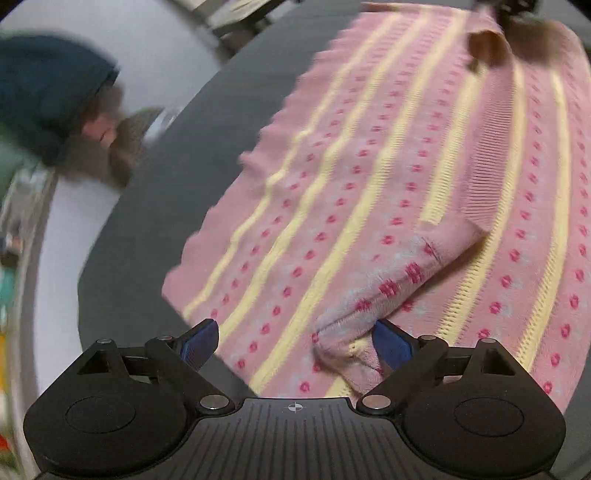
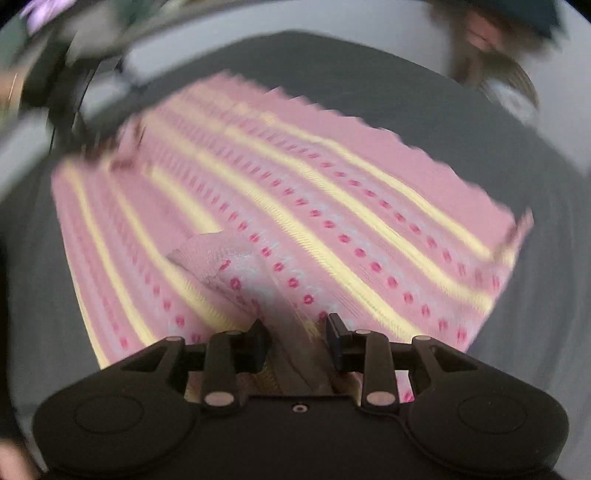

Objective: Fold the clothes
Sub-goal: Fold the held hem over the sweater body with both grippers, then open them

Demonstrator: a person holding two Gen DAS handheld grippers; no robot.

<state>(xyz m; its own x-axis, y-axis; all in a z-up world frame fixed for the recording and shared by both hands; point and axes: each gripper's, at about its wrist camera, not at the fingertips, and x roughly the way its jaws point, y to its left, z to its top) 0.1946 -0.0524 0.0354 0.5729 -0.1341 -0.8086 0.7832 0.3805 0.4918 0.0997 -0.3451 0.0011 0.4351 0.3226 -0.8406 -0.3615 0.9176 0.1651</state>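
A pink knit sweater point(image 1: 369, 166) with yellow stripes and rows of red dots lies spread on a dark grey table point(image 1: 147, 240). One sleeve point(image 1: 399, 280) is folded across the body. My left gripper point(image 1: 295, 341) is open just above the sweater's near edge, with the sleeve's end by its right finger. In the right wrist view the sweater point(image 2: 332, 206) fills the middle, motion-blurred. My right gripper point(image 2: 297, 332) is shut on a fold of the sweater point(image 2: 306, 354) and the raised cloth runs forward from it. The right gripper also shows in the left wrist view point(image 1: 517, 14) at the far corner.
The table's curved edge point(image 1: 122, 192) runs along the left, with pale floor beyond. The person's dark blue trouser leg and brown slipper point(image 1: 125, 147) stand by that edge. Blurred clutter lies at the far left.
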